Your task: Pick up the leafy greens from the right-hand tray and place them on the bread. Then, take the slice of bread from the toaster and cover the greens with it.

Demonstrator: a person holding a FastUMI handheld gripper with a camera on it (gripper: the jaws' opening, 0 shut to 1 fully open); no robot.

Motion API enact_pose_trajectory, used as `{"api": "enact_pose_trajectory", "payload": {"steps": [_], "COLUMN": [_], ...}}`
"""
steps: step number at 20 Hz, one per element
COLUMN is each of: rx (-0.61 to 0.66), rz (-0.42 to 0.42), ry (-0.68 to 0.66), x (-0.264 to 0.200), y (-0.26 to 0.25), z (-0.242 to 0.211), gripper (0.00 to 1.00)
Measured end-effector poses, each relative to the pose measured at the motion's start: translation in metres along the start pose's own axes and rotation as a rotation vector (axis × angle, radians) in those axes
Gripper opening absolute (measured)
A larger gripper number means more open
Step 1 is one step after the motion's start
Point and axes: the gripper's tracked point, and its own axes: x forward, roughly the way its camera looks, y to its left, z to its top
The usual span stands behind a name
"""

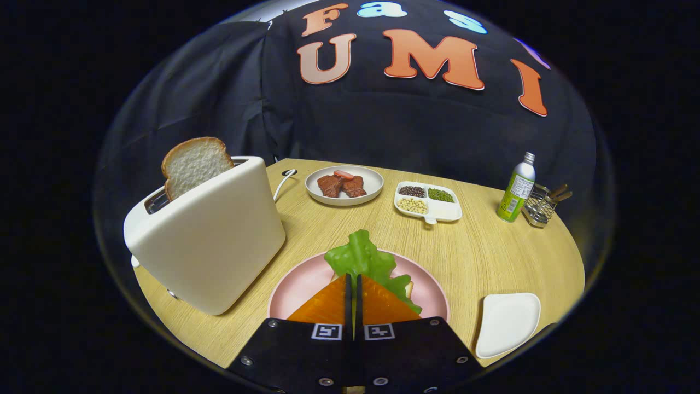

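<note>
My gripper (353,278) is shut on the leafy greens (361,257), whose near edge is pinched between the fingertips while the rest of the leaf spreads out beyond them. The greens hang over the pink plate (298,284). A corner of the bread on the plate (409,287) peeks out under the leaf, just right of the fingers; the rest of it is hidden. Left of the plate stands a white toaster (210,241) with a slice of bread (194,163) sticking up out of its slot. The small white right-hand tray (508,323) lies to the right of the plate with nothing on it.
Beyond the plate are a round dish with pieces of meat (343,185) and a divided dish of beans (427,201). A green bottle (517,190) and a wire holder (541,205) stand at the far right. The toaster's cord (284,183) runs behind it on the wooden table (492,251).
</note>
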Motion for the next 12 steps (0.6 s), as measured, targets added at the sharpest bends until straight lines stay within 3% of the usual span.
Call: {"api": "enact_pose_trajectory", "payload": {"steps": [12], "rx": [0.005], "rz": [-0.026], "ry": [0.036], "x": [0.013], "y": [0.001], "z": [-0.014], "gripper": [0.02]}}
